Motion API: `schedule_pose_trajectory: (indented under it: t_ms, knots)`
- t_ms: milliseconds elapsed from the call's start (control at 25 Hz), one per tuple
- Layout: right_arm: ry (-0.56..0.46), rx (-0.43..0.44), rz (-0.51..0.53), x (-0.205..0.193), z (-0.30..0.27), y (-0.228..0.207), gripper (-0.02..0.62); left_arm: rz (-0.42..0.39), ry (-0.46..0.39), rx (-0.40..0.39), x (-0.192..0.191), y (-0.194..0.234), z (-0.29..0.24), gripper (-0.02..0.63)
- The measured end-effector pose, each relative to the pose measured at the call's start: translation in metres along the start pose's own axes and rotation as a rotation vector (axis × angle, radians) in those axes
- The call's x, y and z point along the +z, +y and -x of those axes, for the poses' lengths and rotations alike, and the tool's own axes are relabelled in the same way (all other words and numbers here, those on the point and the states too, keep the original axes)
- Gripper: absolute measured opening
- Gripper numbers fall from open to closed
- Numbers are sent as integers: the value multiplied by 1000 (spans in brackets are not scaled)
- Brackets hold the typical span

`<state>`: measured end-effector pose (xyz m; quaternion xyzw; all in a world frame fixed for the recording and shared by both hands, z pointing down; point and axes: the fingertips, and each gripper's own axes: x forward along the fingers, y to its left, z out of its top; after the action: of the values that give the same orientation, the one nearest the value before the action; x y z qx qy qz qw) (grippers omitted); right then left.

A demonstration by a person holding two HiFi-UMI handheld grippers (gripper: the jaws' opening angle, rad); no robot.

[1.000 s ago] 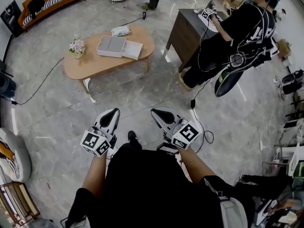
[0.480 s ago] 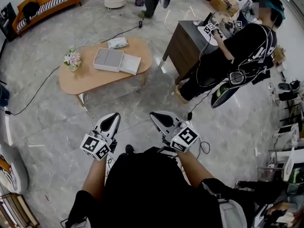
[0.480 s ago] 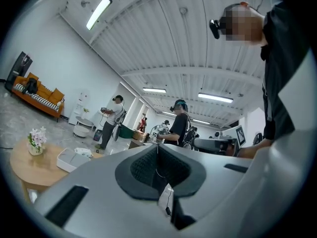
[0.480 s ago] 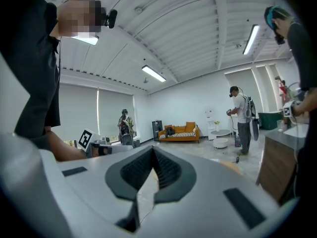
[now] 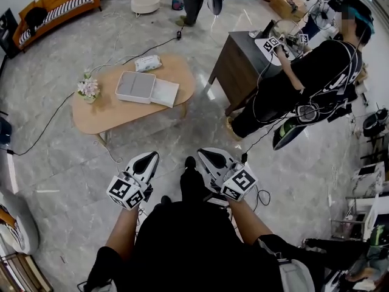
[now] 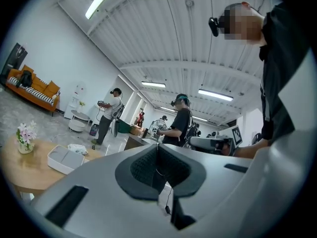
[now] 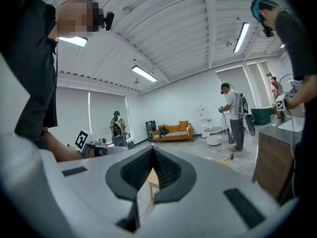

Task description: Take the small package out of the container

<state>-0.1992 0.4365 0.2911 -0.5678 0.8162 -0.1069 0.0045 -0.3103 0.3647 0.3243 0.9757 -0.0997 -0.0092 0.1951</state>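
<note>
Both the left hand-held gripper (image 5: 149,157) and the right hand-held gripper (image 5: 203,154) are hanging closed and empty, well apart from the tabletop (image 5: 115,111). On it the container (image 5: 135,85) is sitting untouched, a small package (image 5: 148,63) lying just beside it; the task looks unstarted.

The container (image 5: 135,85) on the surface (image 5: 103,111) is too small to show what lies inside. The pale packet (image 5: 148,63) just beside it may be the small package, but its print is unreadable. The top edge cuts off the orange sofa (image 5: 58,8).
</note>
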Motion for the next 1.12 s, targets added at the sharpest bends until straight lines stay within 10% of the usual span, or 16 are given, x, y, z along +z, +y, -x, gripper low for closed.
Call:
schedule_pose_trajectory:
  t_ms: [1120]
  knots:
    - [-20, 243, -21, 68, -113, -291, 11, 22, 3, 222, 70, 131, -243, 17]
